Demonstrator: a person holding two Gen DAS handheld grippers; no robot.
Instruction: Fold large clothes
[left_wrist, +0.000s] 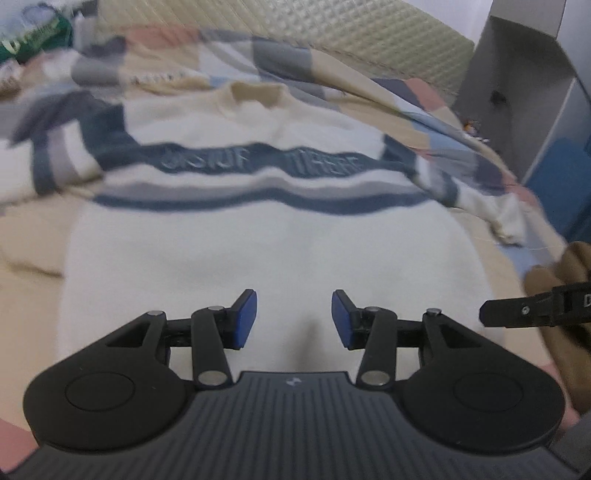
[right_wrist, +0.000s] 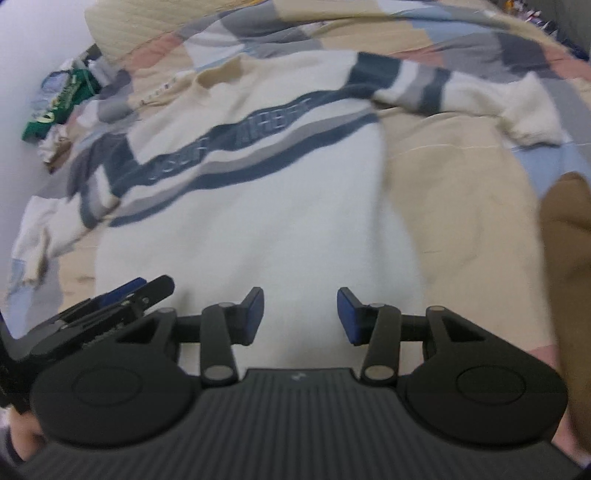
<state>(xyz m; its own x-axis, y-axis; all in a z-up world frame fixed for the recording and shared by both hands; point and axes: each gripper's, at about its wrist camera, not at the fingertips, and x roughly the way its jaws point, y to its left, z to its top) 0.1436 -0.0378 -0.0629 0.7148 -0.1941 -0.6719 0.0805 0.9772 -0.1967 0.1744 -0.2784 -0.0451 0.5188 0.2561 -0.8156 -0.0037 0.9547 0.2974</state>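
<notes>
Both grippers (left_wrist: 294, 319) (right_wrist: 300, 315) tilted down, agape over sweater (left_wrist: 258, 251).

Striped sweater (right_wrist: 258, 221) beneath parted gripper (right_wrist: 300, 314)

Patchwork-quilted bed (left_wrist: 369, 92), cream padded headboard (left_wrist: 332, 37), grey cabinet (left_wrist: 524, 74) beside.

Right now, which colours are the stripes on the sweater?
Dark blue and grey stripes on the cream knitted sweater; clearest in the left wrist view.
</notes>
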